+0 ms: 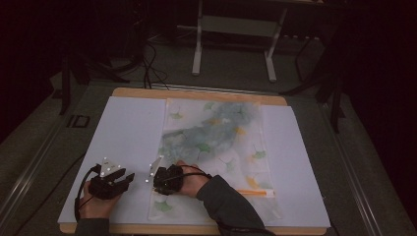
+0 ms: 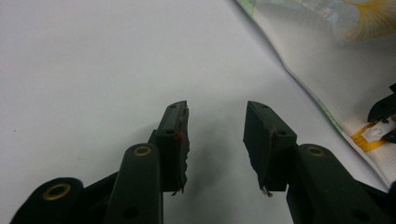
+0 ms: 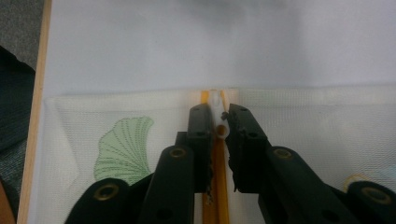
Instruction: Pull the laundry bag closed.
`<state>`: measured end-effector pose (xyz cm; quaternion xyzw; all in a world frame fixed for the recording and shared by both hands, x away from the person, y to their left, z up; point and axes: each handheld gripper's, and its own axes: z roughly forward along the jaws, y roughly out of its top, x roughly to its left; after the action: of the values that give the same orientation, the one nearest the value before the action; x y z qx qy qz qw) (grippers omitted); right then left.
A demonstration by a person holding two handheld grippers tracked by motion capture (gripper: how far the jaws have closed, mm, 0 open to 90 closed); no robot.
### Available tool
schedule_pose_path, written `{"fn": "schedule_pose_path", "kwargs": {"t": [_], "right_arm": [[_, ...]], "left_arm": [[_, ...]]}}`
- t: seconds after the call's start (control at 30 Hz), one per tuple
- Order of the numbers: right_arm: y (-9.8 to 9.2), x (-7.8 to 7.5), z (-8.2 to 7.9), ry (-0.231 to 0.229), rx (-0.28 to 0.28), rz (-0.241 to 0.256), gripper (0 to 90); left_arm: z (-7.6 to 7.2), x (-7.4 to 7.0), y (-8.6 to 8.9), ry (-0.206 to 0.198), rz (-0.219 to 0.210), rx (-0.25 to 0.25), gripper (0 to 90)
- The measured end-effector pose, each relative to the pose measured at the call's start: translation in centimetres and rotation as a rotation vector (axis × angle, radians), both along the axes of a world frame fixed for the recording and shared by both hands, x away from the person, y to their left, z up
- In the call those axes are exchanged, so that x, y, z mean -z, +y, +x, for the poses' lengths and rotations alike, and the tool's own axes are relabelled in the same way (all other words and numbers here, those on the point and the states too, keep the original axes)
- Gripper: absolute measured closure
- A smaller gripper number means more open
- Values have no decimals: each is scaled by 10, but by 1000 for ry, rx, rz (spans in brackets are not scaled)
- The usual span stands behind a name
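Dim floor and a metal stand frame surround a wooden-edged table (image 1: 196,93) covered with white paper (image 1: 123,132). Lying flat along its middle is a mesh bag (image 1: 221,142) printed with ginkgo leaves, a bluish garment showing through it. Its orange zipper (image 3: 217,196) runs along the near end. The left gripper (image 2: 215,135) rests released over bare paper just beside the bag. The right gripper (image 3: 217,126) is clenched on the white zipper pull (image 3: 218,116) at the end of the track. Judging by this, pull straight along the track, and pin the fabric with the free gripper.
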<state>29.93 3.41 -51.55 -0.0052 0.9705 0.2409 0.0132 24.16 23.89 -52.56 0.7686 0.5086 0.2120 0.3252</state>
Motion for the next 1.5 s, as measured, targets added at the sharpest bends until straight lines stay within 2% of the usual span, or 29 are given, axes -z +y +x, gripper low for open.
{"fn": "schedule_pose_path", "kwargs": {"t": [0.4, 0.5, 0.7, 0.87, 1.07, 1.13, 1.17, 1.27, 1.5], "right_arm": [[1, 1, 1, 24, 12, 5, 836], [-1, -1, 1, 26, 13, 23, 840], [-4, -5, -1, 14, 8, 35, 843], [-7, -8, -3, 1, 8, 39, 844], [-11, -11, -4, -13, 7, 45, 846], [-13, -11, -5, -16, 9, 43, 847], [-15, -10, -5, -19, 10, 44, 847], [-18, -11, -5, -18, 17, 44, 847], [-22, -12, -7, -26, 20, 49, 848]], "left_arm": [[0, -1, -2, 10, -9, 16, 599], [-1, -1, -1, 15, -10, 21, 599], [-3, -2, -2, 16, -15, 28, 597], [-8, -5, -4, 19, -30, 58, 590], [-11, -6, -8, 35, -60, 84, 573], [-12, -7, -9, 44, -77, 99, 572], [-14, -8, -11, 51, -99, 116, 572], [-16, -9, -14, 59, -108, 125, 573], [-21, -12, -23, 109, -164, 176, 573]]}}
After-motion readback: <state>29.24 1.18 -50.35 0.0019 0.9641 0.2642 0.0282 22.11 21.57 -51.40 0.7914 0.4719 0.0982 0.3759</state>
